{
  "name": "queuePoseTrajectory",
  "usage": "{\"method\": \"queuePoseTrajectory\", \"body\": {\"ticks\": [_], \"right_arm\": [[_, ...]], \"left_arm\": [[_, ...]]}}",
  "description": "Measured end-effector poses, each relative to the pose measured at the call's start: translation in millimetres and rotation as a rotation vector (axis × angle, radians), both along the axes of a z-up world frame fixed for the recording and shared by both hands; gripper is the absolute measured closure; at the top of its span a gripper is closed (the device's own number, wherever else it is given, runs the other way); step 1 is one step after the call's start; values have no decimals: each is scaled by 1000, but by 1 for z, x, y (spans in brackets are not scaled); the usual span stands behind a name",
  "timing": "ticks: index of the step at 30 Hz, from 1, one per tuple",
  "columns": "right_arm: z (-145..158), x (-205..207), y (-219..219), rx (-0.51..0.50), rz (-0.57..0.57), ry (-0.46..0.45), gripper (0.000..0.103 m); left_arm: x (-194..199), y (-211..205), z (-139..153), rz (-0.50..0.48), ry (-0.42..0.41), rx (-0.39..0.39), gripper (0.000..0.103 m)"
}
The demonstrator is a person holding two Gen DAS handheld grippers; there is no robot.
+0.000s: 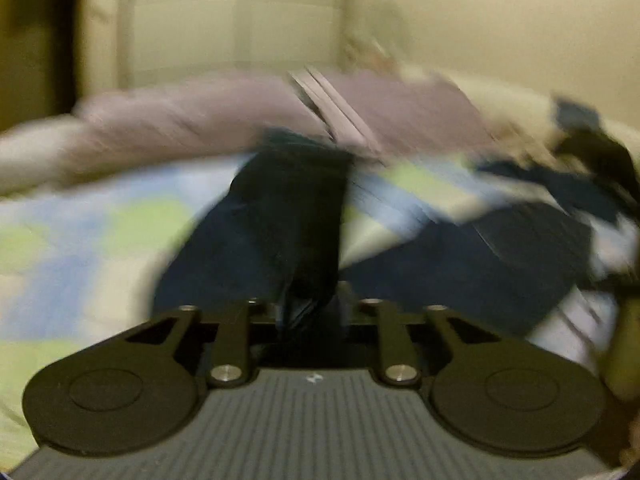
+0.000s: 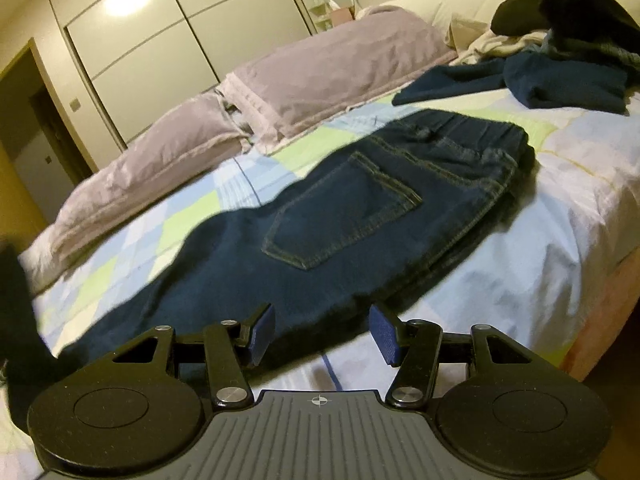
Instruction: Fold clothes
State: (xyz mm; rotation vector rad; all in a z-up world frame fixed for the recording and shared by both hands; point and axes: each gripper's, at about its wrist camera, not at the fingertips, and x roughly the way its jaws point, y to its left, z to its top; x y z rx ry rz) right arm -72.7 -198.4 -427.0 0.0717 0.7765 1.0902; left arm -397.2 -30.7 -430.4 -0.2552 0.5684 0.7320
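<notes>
Jeans [image 2: 340, 216] lie on the checked bedsheet [image 2: 132, 240]; right gripper [image 2: 322, 334] spread above them, left gripper [image 1: 310, 308] pinching denim.

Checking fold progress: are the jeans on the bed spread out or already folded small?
Mostly spread: the jeans lie lengthwise on the bed, back pocket up; one leg end appears lifted.
</notes>
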Motion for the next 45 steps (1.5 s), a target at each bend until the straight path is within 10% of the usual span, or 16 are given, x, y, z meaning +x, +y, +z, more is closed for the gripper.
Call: {"method": "queuePoseTrajectory", "body": {"ticks": [3,6,11,15,20,28,30,37,41,45], "right_arm": [[5,-2,5,25,26,31,47],[9,-5,13,71,86,107,47],[-2,-14,49,133,271,469,47],[-20,-30,93,49,326,721,47],[-23,-50,130,-70,312,760,47],[-29,-73,156,-118,255,676,48],[-31,-85,159,-105,255,598,82],[19,-98,108,229,302,197,88],[-2,-66,103,90,144,133,88],[-34,-36,97,46,83,264,88]], "left_arm": [[13,-14,-23,-1,58,-46,78],[-11,-27,-8,-4,-54,-93,79],[-72,-20,11,145,-179,-145,80],[-111,-5,10,287,-228,-193,82],[-132,6,3,349,-250,-212,82],[-139,8,-8,349,-274,-235,82],[-140,9,-9,353,-278,-237,82],[-143,4,6,322,-294,-169,90],[-130,7,6,285,-277,-175,90],[-111,7,5,247,-240,-180,91]]}}
